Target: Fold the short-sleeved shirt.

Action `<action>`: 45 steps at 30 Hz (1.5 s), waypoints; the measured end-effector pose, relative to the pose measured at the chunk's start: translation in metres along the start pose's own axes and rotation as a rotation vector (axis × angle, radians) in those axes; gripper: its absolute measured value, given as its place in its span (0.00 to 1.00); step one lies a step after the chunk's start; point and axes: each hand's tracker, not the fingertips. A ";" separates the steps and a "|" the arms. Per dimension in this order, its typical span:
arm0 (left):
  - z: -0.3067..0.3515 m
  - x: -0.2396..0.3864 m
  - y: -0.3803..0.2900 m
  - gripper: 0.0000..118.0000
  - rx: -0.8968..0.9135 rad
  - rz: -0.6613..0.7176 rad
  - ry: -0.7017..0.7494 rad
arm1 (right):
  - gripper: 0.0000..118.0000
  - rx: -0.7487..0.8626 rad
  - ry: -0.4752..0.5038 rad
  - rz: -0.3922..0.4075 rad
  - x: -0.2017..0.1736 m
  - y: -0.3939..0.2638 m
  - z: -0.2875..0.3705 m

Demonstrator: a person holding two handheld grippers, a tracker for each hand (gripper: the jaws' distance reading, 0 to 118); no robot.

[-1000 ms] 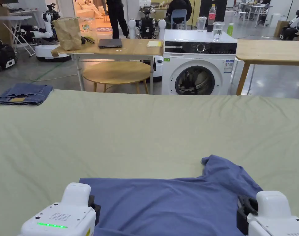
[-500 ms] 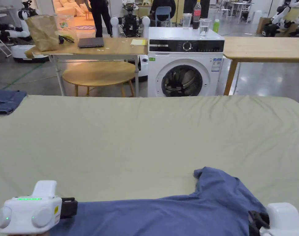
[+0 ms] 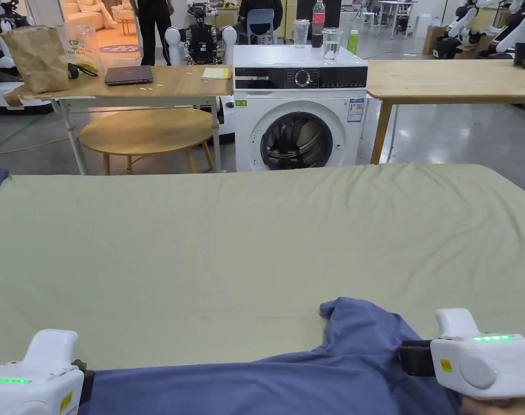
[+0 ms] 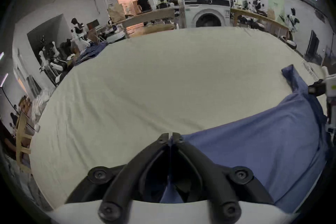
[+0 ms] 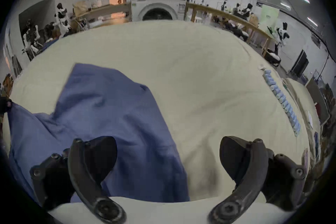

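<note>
Since the earlier head-view frames, both grippers are seen spread further apart along the shirt's near edge, and the right one is now turned sideways against the right shoulder area.

Head view: the blue shirt is laid on the green sheet, long axis left to right along the near edge, one sleeve bunched up near centre. The left gripper is set at the shirt's left end, the right gripper touching the right side.

Left gripper view: the left gripper is seen with jaws closed, a thin fold of blue cloth pinched between them. The shirt is stretched off to the right.

Right gripper view: the right gripper is held wide and empty; the shirt lies under and beside its left jaw, so a shift leftward is judged necessary before a grasp. The fabric is soft, matte, lightly creased.
</note>
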 end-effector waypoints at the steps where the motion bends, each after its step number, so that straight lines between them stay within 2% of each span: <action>1: 0.002 0.001 0.002 0.00 0.004 0.000 0.000 | 0.96 -0.020 0.005 0.015 0.000 -0.002 -0.006; 2: 0.002 0.003 0.003 0.00 0.005 -0.004 0.003 | 0.94 -0.058 0.007 0.031 -0.005 -0.004 -0.010; 4: -0.001 0.003 0.003 0.00 0.001 -0.005 0.008 | 0.76 -0.016 0.022 0.074 -0.017 -0.008 -0.001; 5: -0.002 0.004 0.003 0.00 -0.001 -0.005 0.007 | 0.62 0.014 0.020 0.105 -0.021 -0.007 0.009; 7: -0.001 0.007 0.001 0.00 0.001 0.004 0.004 | 0.02 0.014 0.128 0.073 -0.026 -0.009 0.019; 8: 0.000 0.008 0.001 0.00 0.002 0.002 0.004 | 0.02 0.011 0.093 0.083 -0.029 -0.009 0.025; 11: 0.020 0.012 -0.003 0.00 0.031 0.001 0.000 | 0.02 0.075 0.082 0.117 -0.027 -0.005 0.056; 14: 0.058 0.006 -0.007 0.00 0.111 0.023 -0.007 | 0.02 0.190 0.144 0.068 -0.010 -0.007 0.113; 18: 0.126 0.003 -0.025 0.00 0.201 0.014 -0.014 | 0.02 0.338 0.142 0.095 0.008 -0.034 0.203; 20: 0.161 0.003 -0.044 0.00 0.244 0.010 -0.032 | 0.02 0.367 0.148 0.084 0.016 -0.057 0.240; 26: 0.220 0.000 -0.125 0.00 0.223 0.059 -0.062 | 0.02 0.333 0.140 0.085 0.034 -0.154 0.293; 28: 0.214 -0.002 -0.153 0.00 0.146 0.066 -0.062 | 0.02 0.258 0.122 0.102 0.032 -0.187 0.289; 31: 0.187 -0.001 -0.191 0.00 0.010 0.088 -0.055 | 0.02 0.134 0.133 0.073 0.029 -0.228 0.264; 34: 0.179 0.007 -0.204 0.00 0.022 0.093 -0.036 | 0.02 0.107 0.130 0.023 0.028 -0.244 0.249; 35: 0.184 0.009 -0.202 0.03 0.052 0.114 -0.021 | 0.03 0.115 0.130 0.016 0.028 -0.243 0.253; 36: 0.190 0.010 -0.196 0.15 0.090 0.143 -0.015 | 0.05 0.131 0.130 0.006 0.027 -0.240 0.259; 37: 0.197 0.011 -0.189 0.40 0.123 0.146 -0.011 | 0.17 0.159 0.123 -0.003 0.025 -0.234 0.267; 38: 0.200 0.014 -0.179 0.63 0.148 0.116 -0.001 | 0.37 0.195 0.126 -0.005 0.023 -0.225 0.276; 39: 0.201 0.017 -0.170 0.81 0.165 0.088 0.010 | 0.58 0.220 0.133 -0.001 0.019 -0.216 0.283; 40: 0.203 0.024 -0.159 0.87 0.203 0.056 0.019 | 0.77 0.256 0.137 0.006 0.013 -0.205 0.289; 43: 0.211 0.056 -0.124 0.87 0.327 0.039 -0.009 | 0.79 0.392 0.148 0.033 -0.018 -0.171 0.306; 45: 0.207 0.078 -0.105 0.87 0.329 0.022 -0.025 | 0.79 0.452 0.150 0.029 -0.042 -0.153 0.309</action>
